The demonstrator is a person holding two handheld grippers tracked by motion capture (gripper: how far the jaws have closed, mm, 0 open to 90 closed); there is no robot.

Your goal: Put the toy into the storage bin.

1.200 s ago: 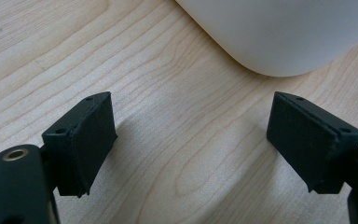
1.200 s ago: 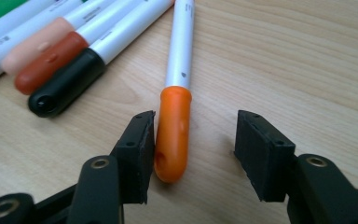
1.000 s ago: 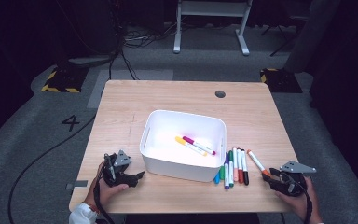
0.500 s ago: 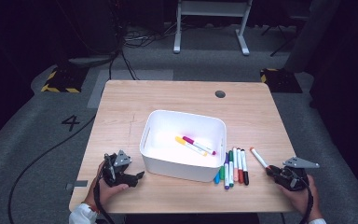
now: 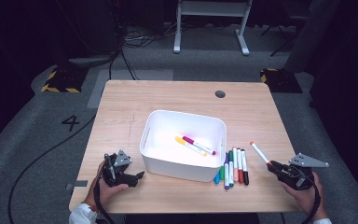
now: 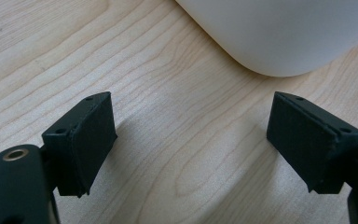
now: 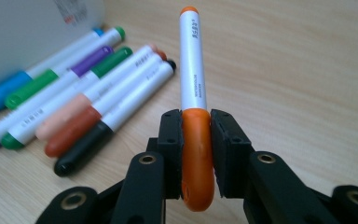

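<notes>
Your orange marker (image 7: 193, 88) sits clamped by its cap in the right gripper (image 5: 279, 167); long axis runs away from you, tail tip pointing up-left toward the white bin (image 5: 182, 140), angled off the surface (image 5: 168, 98). The jaws have just been closing and now pinch the cap. Versus a second ago: marker has left the row and is lifted clear. Remaining markers (image 5: 233, 167) lie side by side just right of the bin. Bin holds a yellow marker (image 5: 186, 144) and a pink marker (image 5: 198, 144). Left gripper (image 5: 129, 178) jaws wide, nothing between them, beside the bin's near corner.
</notes>
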